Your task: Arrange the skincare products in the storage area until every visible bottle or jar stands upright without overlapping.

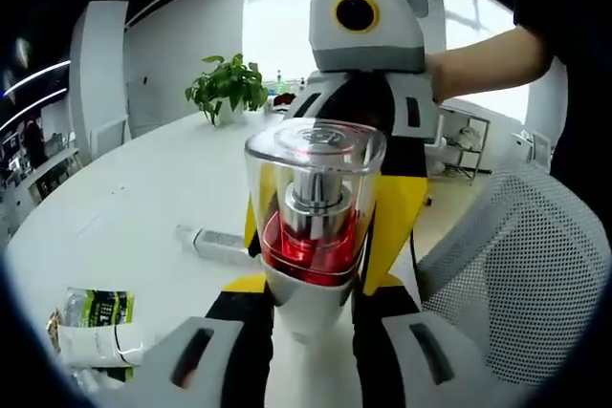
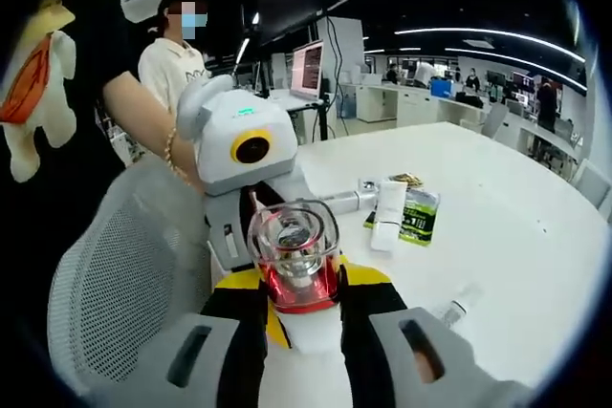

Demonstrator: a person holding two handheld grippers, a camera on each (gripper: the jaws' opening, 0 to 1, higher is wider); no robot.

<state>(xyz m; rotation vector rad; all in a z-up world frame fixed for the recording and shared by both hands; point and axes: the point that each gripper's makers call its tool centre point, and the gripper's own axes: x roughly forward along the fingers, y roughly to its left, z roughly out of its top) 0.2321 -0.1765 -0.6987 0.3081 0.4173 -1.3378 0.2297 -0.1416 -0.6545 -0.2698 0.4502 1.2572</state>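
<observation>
A: Where is the bottle?

B: The red pump bottle with the clear domed cap (image 1: pixel 314 212) is up in the air between both tools, off the white surface (image 1: pixel 143 207). In the left gripper view the left gripper (image 1: pixel 311 351) has its jaws clamped on the bottle's white base, and the right gripper (image 1: pixel 368 93) faces it from behind the cap.

A: And from the other side?

B: In the right gripper view the same bottle (image 2: pixel 295 255) sits between the right gripper's (image 2: pixel 308 346) jaws, which close on its lower body. The left gripper (image 2: pixel 244 155) stands just behind it, held by a person's hand (image 2: pixel 177 164).

A: What else lies on the surface?

B: In the right gripper view, a white tube (image 2: pixel 387 215) rests against a green and black sachet (image 2: pixel 419 214) towards the middle, and a small clear bottle (image 2: pixel 457 305) lies flat near the near edge. A potted plant (image 1: pixel 228 85) stands at the far edge in the left gripper view, and a mesh office chair (image 1: pixel 521 274) is beside the surface.
</observation>
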